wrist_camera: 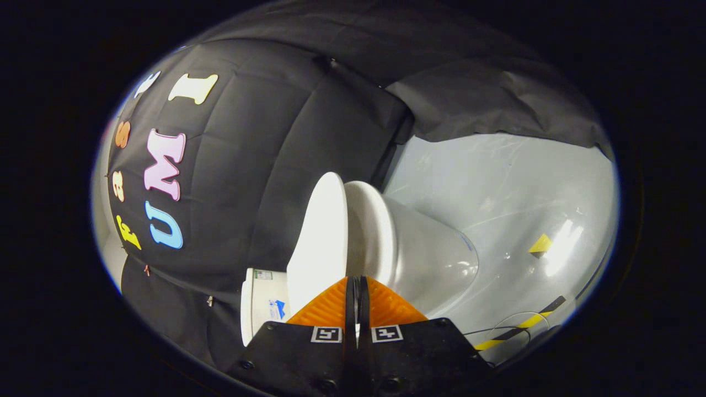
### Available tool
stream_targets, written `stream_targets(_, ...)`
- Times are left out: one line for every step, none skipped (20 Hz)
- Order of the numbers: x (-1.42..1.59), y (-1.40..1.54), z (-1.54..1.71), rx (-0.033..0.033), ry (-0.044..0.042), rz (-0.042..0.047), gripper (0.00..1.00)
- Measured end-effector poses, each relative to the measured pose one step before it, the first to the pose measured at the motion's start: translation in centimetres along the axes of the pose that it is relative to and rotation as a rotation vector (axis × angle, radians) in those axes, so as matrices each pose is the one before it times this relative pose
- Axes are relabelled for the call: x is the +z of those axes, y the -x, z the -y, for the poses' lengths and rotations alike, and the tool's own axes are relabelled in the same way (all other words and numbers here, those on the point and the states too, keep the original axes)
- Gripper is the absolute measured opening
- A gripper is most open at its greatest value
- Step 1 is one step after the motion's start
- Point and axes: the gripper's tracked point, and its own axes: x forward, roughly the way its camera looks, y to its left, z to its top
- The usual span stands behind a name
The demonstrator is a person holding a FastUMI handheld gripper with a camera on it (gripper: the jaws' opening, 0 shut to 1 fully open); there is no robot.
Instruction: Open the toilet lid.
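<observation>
Gripper (357, 286): fingers pressed together, almost no gap, nothing held betw. them.
Lid (320, 242): just ahead of tips, slightly left; already lifted off the seat, standing apart from it, edge-on to the camera.
Seat (370, 231): right of lid, on bowl (436, 259).
Tank (262, 309): near left, behind lid.
Key relation: lid's long axis runs away from tips; lid face lies left of jaws, so any push goes leftwards toward tank.
Floor (524, 187): pale, far right.
Progress: looks mostly open, prob. nearly done.
</observation>
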Motion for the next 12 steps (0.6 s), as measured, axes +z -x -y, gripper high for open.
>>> stream_targets(0.031,0.522,-1.230,0.00150,0.01463,0.01081,0.05)
stream_targets(0.027,0.456,-1.237,-0.00065,0.02450,0.01169,0.05)
stream_targets(0.001,0.367,-1.085,-0.00833,0.02684,0.01193,0.05)
stream_targets(0.054,0.316,-1.131,-0.00878,0.02762,0.01253,0.05)
stream_targets(0.268,0.418,-1.316,-0.00735,0.02345,0.01632,0.05)
stream_targets(0.206,0.450,-1.382,-0.00288,0.02094,0.01368,0.05)
stream_targets(-0.002,0.611,-1.439,0.00569,0.02704,0.00815,0.05)
stream_targets(-0.149,0.723,-1.521,0.00725,0.02478,0.00678,0.05)
stream_targets(0.014,0.481,-1.668,0.01270,0.02227,0.00698,0.05)
stream_targets(-0.052,0.487,-1.603,0.00978,0.02184,0.00632,0.05)
stream_targets(-0.078,0.595,-1.721,0.00671,0.02204,0.00677,0.05)
stream_targets(-0.122,0.484,-1.762,0.00142,0.03081,0.00379,0.05)
